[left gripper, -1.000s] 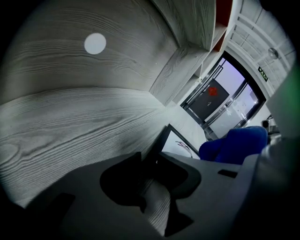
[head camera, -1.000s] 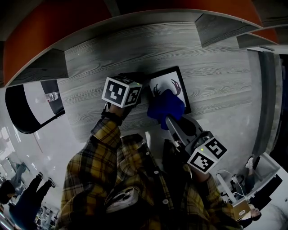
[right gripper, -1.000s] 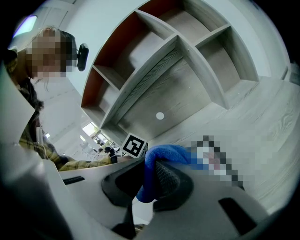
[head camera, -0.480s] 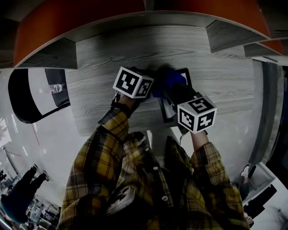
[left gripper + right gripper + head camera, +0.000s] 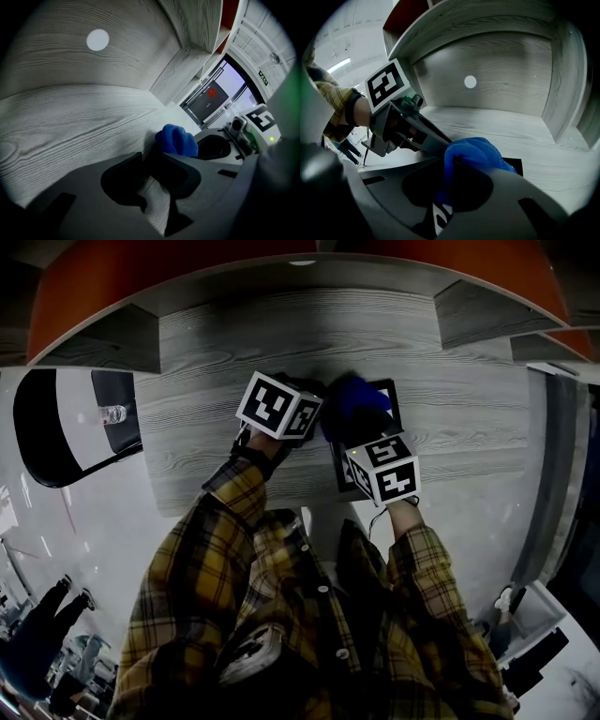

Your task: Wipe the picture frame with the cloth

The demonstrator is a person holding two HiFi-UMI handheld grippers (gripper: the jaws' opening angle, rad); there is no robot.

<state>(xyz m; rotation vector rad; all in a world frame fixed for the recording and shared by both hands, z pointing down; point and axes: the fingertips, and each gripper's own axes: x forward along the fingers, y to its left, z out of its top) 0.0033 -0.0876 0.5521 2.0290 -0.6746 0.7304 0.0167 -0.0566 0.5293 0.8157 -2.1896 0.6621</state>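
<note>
**Head view:** Wiping is judged under way. The right tool (image 5: 364,427) holds the blue cloth (image 5: 354,401) on the picture frame (image 5: 386,390), which lies flat at upper centre of the bench (image 5: 206,381). The left tool (image 5: 309,395) sits just beside it, and both forearms reach forward.

**Left gripper view:** The jaws are nearly together on a dark edge, judged to be the frame's border.

**Right gripper view:** The jaws are clamped on the cloth. The next move calls for a sweep across the uncovered surface.

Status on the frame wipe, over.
Left gripper shut on picture frame edge. Right gripper shut on cloth, pressing it onto the frame. Nothing seen blocking.
</note>
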